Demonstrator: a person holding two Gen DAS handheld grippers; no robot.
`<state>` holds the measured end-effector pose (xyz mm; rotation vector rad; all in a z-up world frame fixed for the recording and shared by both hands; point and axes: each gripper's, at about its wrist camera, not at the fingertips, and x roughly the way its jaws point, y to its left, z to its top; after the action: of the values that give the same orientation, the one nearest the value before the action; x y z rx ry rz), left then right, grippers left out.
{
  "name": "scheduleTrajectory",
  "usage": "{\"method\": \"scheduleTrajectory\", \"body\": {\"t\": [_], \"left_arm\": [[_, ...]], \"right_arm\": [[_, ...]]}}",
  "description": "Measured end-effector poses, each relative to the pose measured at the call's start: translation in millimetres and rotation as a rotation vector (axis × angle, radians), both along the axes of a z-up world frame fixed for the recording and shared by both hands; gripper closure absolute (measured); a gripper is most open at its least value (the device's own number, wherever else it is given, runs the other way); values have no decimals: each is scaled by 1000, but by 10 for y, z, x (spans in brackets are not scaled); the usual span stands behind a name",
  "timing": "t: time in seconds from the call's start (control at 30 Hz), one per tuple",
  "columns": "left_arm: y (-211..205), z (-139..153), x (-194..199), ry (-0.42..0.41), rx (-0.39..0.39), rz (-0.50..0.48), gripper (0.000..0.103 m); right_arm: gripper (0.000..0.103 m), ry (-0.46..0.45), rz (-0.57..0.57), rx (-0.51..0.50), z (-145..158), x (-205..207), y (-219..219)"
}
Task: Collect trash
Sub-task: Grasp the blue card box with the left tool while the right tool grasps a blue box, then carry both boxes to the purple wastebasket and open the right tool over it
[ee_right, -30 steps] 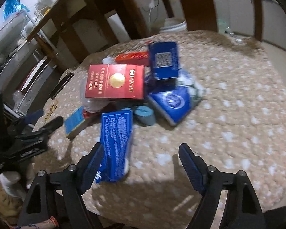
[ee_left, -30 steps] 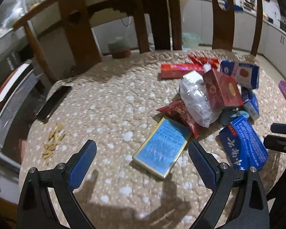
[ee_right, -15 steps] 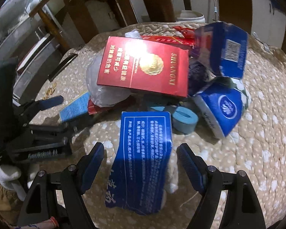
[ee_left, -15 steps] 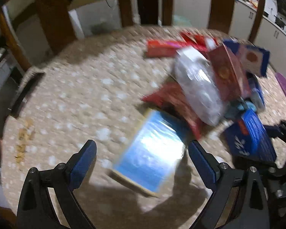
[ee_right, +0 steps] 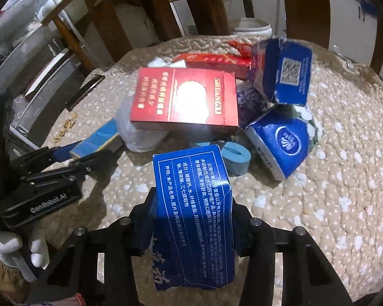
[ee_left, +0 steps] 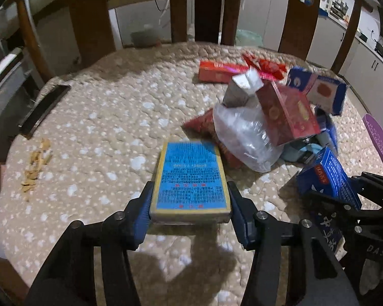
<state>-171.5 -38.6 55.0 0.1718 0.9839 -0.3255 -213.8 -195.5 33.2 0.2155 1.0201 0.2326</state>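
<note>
— Moved in since a second ago, both sets of jaws closing: left gripper (ee_left: 190, 210) now clamped on the light-blue box (ee_left: 190, 176), right gripper (ee_right: 191, 223) squeezing the dark-blue carton (ee_right: 192, 204).

— And largest to smallest?

— Quilted beige table cover (ee_left: 102, 127), bumpy, white-flecked. Then the trash heap: glossy red box (ee_right: 183, 99) leaning on a crinkled clear bag (ee_left: 242, 132), soft blue tissue pack (ee_right: 280, 140). Dark-blue carton dented, white print; light-blue box flat, gold-edged, low at the cover's near edge.
</note>
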Motion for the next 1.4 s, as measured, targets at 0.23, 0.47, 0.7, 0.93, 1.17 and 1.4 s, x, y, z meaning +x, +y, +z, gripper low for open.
{"method": "scheduleTrajectory", "body": {"t": [0.23,0.47,0.7,0.93,1.17,1.4], "left_arm": [[1,382,-230,-76,-20,-21,49],[-313,657,-356,-139,-44,-89,49],[-785,710,-378,-146,-40,-174,49],[-1412,706,-390,-142,-23,-298,49],[-2182,705,-383,-149,-24,-417,49],[-3055,721,-403,-134,-57,-540,49]], "right_arm": [[51,-65,-13,12,217,-257,-168],[51,-132,-101,-1,391,-480,-579],[51,-150,-228,25,407,-606,-1176],[51,-169,-391,9,406,-683,-1978],[51,-178,-569,-28,410,-738,-2900],[51,-187,-739,21,344,-947,-3655]]}}
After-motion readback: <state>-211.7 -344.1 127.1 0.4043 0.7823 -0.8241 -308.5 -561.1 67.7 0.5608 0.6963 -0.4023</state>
